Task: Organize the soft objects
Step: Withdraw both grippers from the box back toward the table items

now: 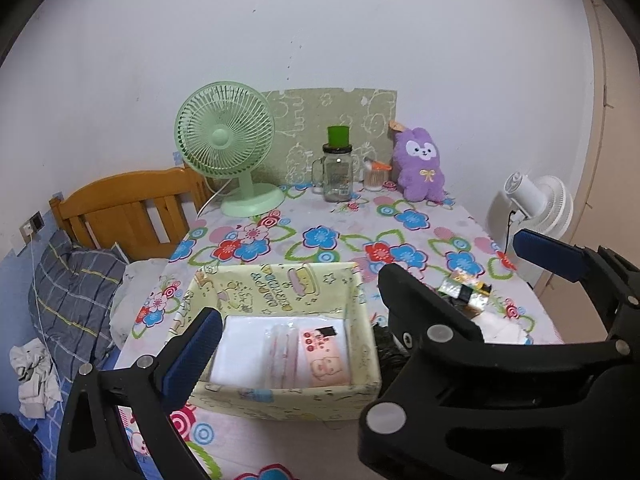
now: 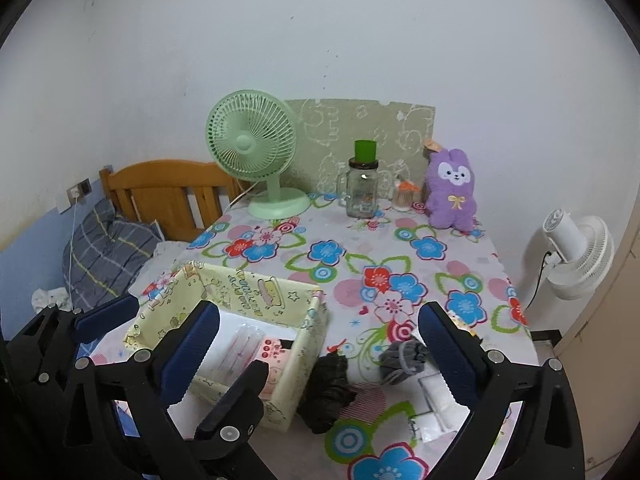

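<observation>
Right gripper hovered low over table, jaws spread wide, nothing held. Left gripper likewise wide open and empty, poised above box. Box already held flat pink and white packets. Black cloth lay crumpled just beside box, on right side; grey socks lay bunched near it, touching clear packet. Both judged light, limp and compressible; pinched best at thickest fold, since thin edge likely to slip or trail. Purple plush stood upright at far edge, well apart, beside jar and fan; judged light, squashy, best gripped across body.
</observation>
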`<state>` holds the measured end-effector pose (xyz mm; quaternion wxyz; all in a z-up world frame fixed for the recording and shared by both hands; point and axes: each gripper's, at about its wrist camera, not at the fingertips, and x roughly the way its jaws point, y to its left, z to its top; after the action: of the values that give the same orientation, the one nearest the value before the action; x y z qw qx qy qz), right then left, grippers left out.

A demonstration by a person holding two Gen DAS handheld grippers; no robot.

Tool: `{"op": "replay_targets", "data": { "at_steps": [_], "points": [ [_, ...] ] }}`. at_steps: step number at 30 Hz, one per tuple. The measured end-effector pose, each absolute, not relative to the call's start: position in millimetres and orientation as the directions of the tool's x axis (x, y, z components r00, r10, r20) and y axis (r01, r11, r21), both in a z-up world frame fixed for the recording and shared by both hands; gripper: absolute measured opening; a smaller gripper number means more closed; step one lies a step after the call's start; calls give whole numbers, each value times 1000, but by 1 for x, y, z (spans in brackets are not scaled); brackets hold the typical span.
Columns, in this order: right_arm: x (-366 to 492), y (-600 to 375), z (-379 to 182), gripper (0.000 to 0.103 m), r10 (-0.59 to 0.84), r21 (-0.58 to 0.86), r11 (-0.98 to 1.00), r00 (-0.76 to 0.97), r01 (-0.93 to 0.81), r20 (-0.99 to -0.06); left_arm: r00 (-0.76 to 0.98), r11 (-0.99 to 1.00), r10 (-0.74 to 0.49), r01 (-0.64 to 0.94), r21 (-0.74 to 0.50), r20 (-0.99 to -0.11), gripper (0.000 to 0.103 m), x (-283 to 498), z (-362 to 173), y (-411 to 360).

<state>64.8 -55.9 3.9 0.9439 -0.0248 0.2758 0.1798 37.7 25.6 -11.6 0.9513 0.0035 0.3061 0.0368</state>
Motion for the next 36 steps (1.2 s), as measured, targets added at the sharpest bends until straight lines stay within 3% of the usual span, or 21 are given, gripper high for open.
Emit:
{"op": "replay_targets", "data": {
  "at_steps": [20,36],
  "points": [
    [44,-123,10,103,267,60,960,830,-273,-489,857,1000,11,-11,4,-516,103,25,-5,-36],
    [51,-166,-26,103,212,76,976,837,-202,-504,843,999,-23,41,21,-537,103,37,-40,-79]
  ]
}}
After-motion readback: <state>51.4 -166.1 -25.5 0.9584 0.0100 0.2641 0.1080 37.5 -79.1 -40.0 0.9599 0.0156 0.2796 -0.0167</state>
